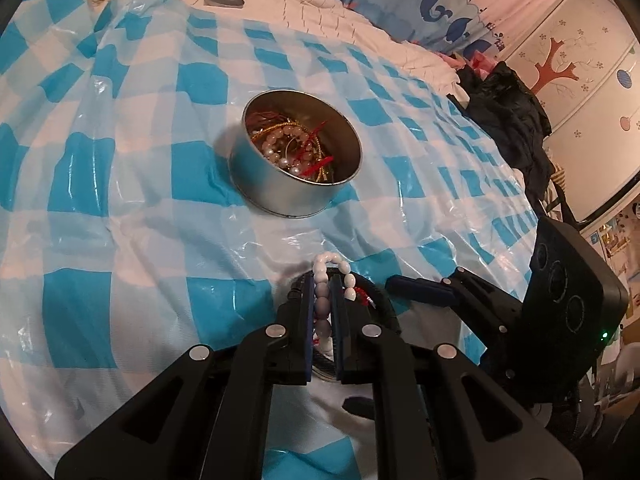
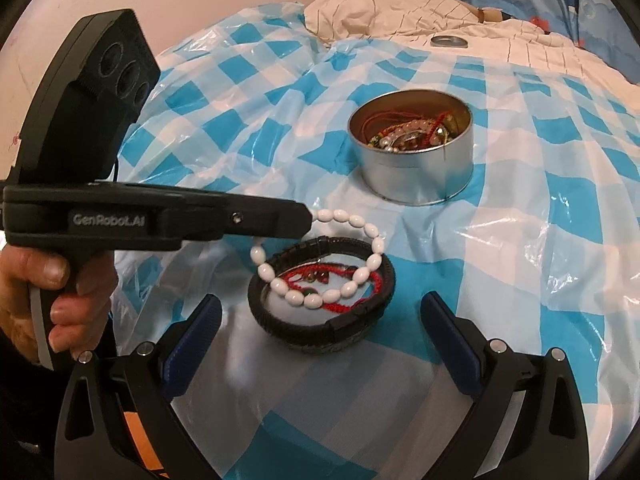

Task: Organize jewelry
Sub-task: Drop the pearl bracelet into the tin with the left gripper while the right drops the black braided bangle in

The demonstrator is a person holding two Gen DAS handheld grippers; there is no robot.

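White bead bracelet (image 2: 320, 264) pinched in left tongs (image 1: 323, 280) (right tongs (image 2: 320, 320) agape).

Bead bracelet (image 1: 326, 280) sat pinched between the left jaws, over a small bowl (image 2: 320, 334) lying between the spread right jaws, tin (image 2: 412, 152) stood beyond, lid (image 2: 449, 41) farther behind.

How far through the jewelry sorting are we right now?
Done: the tin already holds several pieces. In hand: the left gripper is shut on the white bead bracelet. Left: the black bracelet and red cord remain on the checked sheet; right gripper is open.
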